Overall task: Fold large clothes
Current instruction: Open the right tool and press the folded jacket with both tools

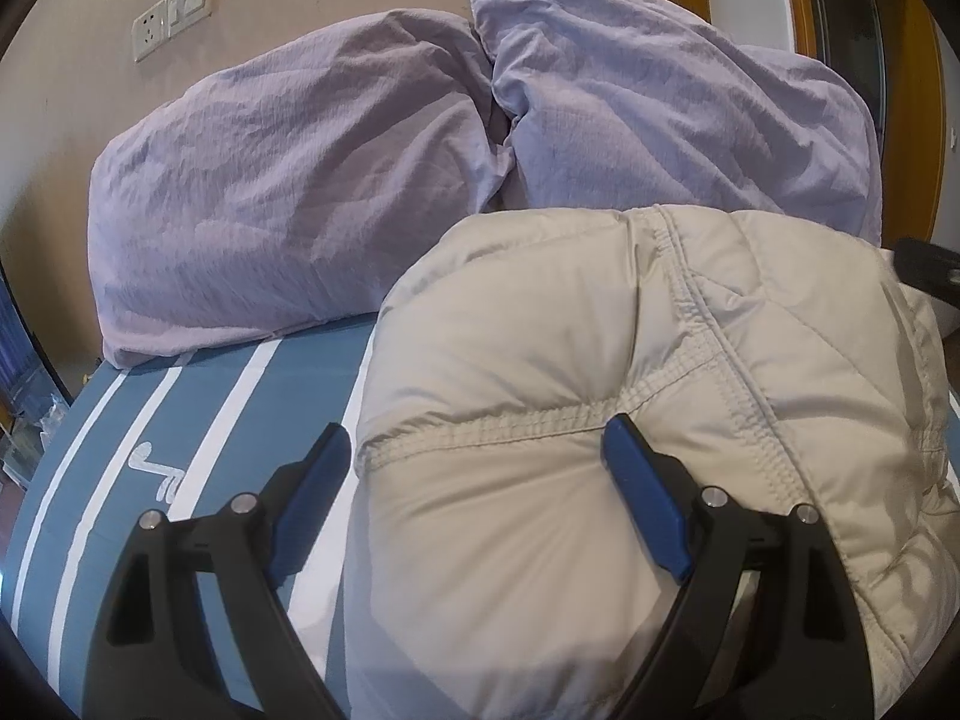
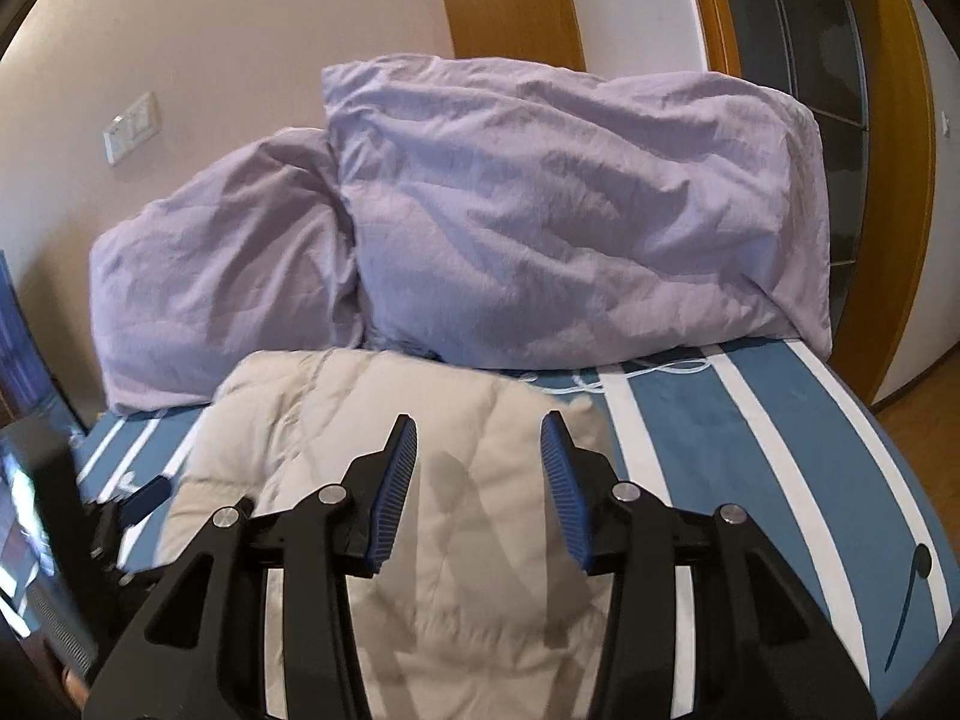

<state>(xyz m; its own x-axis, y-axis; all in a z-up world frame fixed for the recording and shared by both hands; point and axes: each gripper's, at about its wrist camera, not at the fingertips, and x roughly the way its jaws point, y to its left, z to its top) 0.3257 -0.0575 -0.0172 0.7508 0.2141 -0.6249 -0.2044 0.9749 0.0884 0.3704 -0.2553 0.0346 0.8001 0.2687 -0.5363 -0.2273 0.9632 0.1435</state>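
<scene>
Both spread wide and empty, left hand-held gripper (image 1: 477, 450) and right hand-held gripper (image 2: 478, 441) flank puffy quilted beige jacket (image 1: 630, 390)

Two lilac pillows (image 2: 576, 210) lean against a beige wall (image 2: 210, 48) at the head of a bed with a blue, white-striped sheet (image 2: 750, 420). A switch plate (image 1: 174, 12) sits on the wall. Right: wooden door frame (image 2: 504, 0), wood floor (image 2: 924, 420).

The jacket (image 1: 630, 420) is laid on the bed (image 1: 120, 480), with two pillows (image 1: 288, 198) propped behind it against the wall (image 1: 78, 90).
</scene>
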